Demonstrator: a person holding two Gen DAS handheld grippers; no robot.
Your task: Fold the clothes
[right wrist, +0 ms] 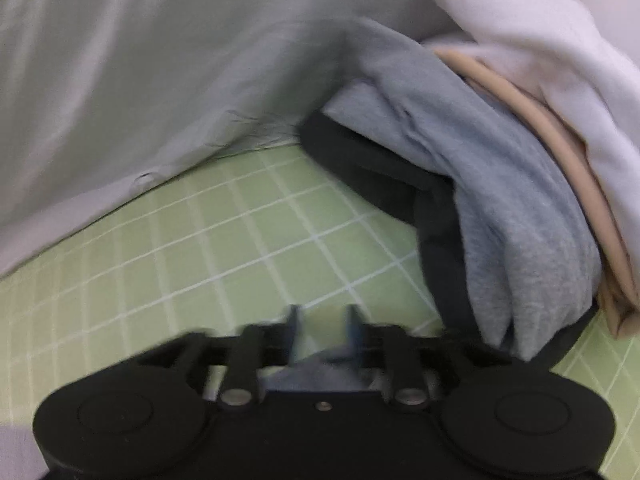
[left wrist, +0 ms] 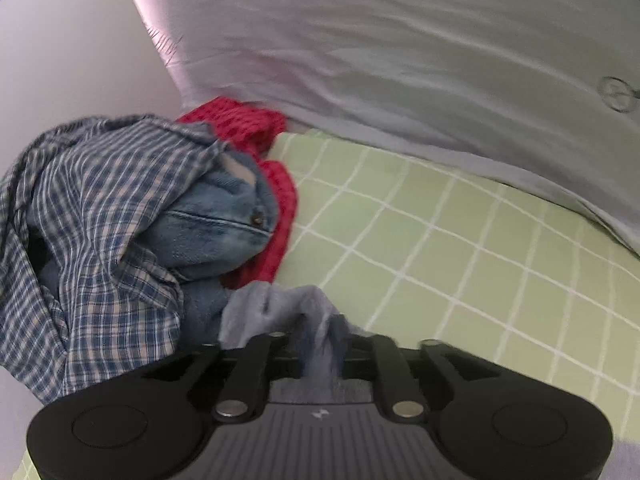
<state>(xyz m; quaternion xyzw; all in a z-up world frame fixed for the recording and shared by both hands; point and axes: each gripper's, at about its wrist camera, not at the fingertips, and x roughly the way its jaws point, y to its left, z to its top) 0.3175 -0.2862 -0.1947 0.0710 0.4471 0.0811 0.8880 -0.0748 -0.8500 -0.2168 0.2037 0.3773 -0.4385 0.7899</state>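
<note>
My left gripper (left wrist: 318,336) is shut on a bunched fold of a grey garment (left wrist: 276,312), held just above the green checked sheet (left wrist: 460,240). Left of it lies a heap: a blue plaid shirt (left wrist: 92,216), blue jeans (left wrist: 216,224) and a red patterned garment (left wrist: 276,200). My right gripper (right wrist: 323,320) hangs low over the green sheet (right wrist: 200,248) with its fingers a little apart; a scrap of grey cloth (right wrist: 316,368) shows blurred between their bases. To its right lies a stack: a grey garment (right wrist: 500,184) over a black one (right wrist: 400,168).
A pale grey duvet with buttons (left wrist: 400,60) lies across the back of the bed and also fills the right wrist view (right wrist: 140,80). A beige garment (right wrist: 560,152) and a white one (right wrist: 540,48) lie beside the right-hand stack. A white wall (left wrist: 60,60) is at the left.
</note>
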